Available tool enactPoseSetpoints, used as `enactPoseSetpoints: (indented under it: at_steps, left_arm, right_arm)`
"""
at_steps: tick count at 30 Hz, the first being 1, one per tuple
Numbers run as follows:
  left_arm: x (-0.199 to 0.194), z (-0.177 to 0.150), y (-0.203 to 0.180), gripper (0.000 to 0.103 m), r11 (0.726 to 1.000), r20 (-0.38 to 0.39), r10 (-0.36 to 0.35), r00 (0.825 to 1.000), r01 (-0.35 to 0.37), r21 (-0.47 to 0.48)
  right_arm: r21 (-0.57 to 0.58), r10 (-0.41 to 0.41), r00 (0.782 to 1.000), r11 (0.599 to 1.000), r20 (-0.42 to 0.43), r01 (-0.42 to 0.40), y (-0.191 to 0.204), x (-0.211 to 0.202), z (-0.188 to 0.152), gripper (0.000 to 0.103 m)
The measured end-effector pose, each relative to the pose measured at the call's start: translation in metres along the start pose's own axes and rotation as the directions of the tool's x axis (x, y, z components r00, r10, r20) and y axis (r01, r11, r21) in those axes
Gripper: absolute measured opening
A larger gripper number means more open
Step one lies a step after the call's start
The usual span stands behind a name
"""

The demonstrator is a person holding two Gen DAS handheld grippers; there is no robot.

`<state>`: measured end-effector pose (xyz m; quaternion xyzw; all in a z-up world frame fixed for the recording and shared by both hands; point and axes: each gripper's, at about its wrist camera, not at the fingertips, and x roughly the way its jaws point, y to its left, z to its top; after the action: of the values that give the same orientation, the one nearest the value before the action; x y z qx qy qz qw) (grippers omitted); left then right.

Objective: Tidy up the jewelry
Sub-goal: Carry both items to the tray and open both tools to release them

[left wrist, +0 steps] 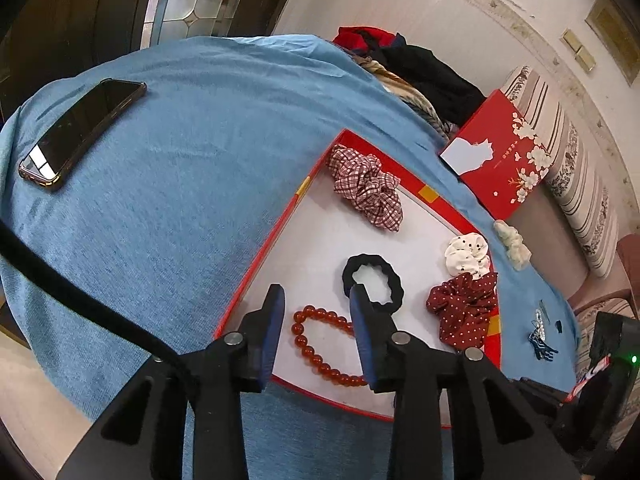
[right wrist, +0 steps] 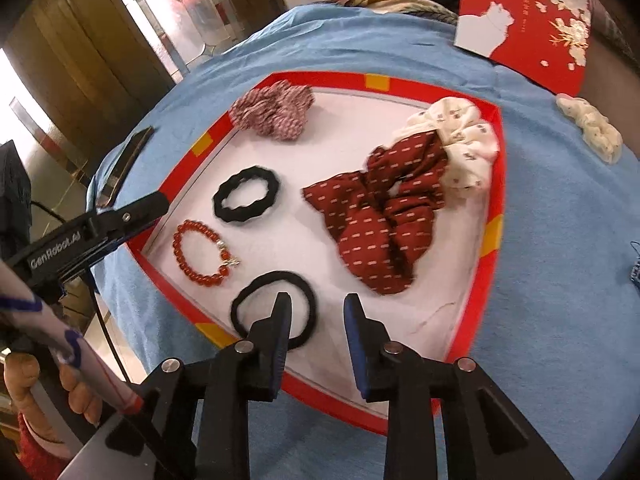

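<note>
Red-rimmed box holds everything: the bead bracelet lies loose between the left gripper's narrowly parted jaws, the thin black hair tie beneath the right gripper's, also parted, gripping nothing.

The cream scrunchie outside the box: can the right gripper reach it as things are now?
Probably yes. The cream scrunchie lies alone on the blue cloth, past the red box rim, with nothing on top. The right gripper stands open and empty over the box, so it only has to cross the rim.
</note>
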<state>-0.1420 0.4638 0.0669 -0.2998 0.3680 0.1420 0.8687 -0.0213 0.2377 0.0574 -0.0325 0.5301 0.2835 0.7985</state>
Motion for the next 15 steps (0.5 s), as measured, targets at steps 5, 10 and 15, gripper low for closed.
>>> enactPoseSetpoints:
  at_steps: [5, 10, 15]
  left_arm:
    - [-0.001, -0.002, -0.006, 0.033, 1.0, 0.007, -0.016, 1.0, 0.016, 0.018]
    - [0.002, -0.003, -0.017, 0.033, 0.998, 0.005, -0.009, 1.0, 0.009, 0.064]
    - [0.005, -0.005, -0.018, 0.034, 0.997, -0.013, -0.022, 1.0, 0.023, 0.067]
  right_arm:
    - [0.033, -0.062, 0.998, 0.998, 0.003, 0.062, -0.016, 0.004, 0.013, 0.029]
    - [0.057, -0.048, 0.999, 0.997, -0.006, 0.049, -0.021, 0.015, 0.028, 0.029]
    - [0.014, -0.042, 0.999, 0.999, -0.016, 0.042, -0.012, 0.015, 0.022, 0.012]
